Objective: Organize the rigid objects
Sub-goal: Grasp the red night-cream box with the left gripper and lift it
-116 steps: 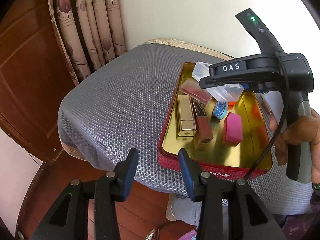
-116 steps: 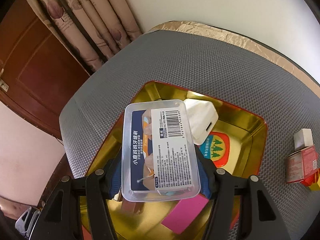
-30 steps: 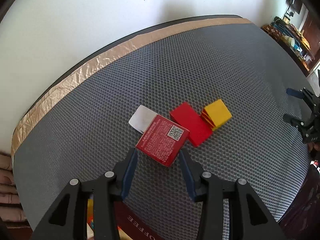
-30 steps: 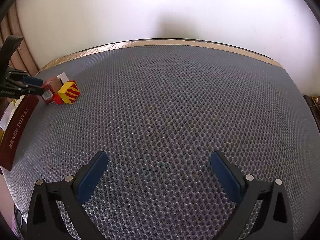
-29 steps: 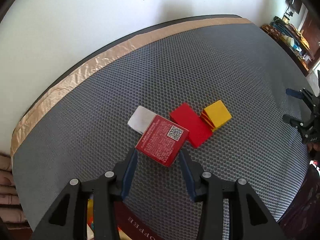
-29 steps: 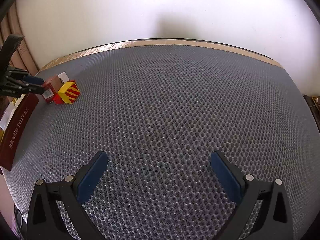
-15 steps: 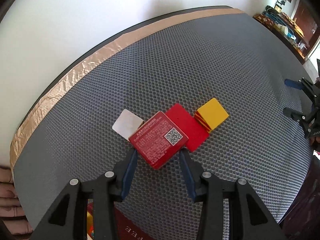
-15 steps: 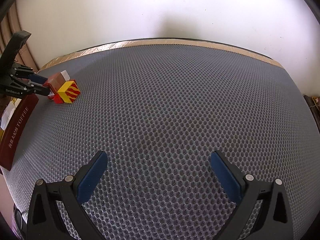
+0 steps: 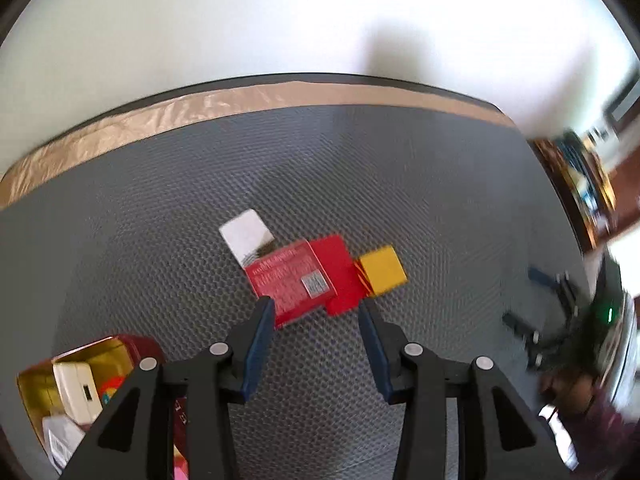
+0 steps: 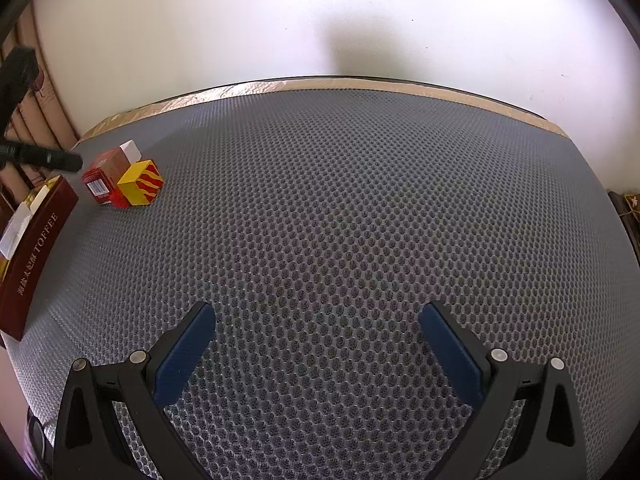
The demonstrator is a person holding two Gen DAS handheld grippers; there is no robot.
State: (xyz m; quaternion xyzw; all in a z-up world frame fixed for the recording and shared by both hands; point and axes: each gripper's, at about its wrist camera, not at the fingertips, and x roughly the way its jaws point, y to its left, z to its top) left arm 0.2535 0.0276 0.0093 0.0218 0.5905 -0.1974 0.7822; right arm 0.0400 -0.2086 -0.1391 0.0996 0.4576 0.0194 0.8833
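Now I am hovering the left tongs (image 9: pixel 316 312), released, just short of the red box (image 9: pixel 290 282) beside the toffee tin (image 10: pixel 36 236), ready to pack it; right tongs (image 10: pixel 318 346) are waiting released.

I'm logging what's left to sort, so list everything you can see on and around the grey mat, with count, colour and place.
Red printed cardboard box: one, red with white print and a code square, just ahead of the left fingertips, not held.
White flat block: one, white, behind the red box.
Plain red flat piece: one, red, between box and yellow block.
Yellow block with red stripes: one, rightmost of the cluster.
Dark red toffee tin: one, gold inside, left mat edge, holding a white charger-like item and other pieces.
Grey honeycomb mat: one, tan strip along its far edge.
Left gripper: black, blue pads, open.
Right gripper: wide open, empty.
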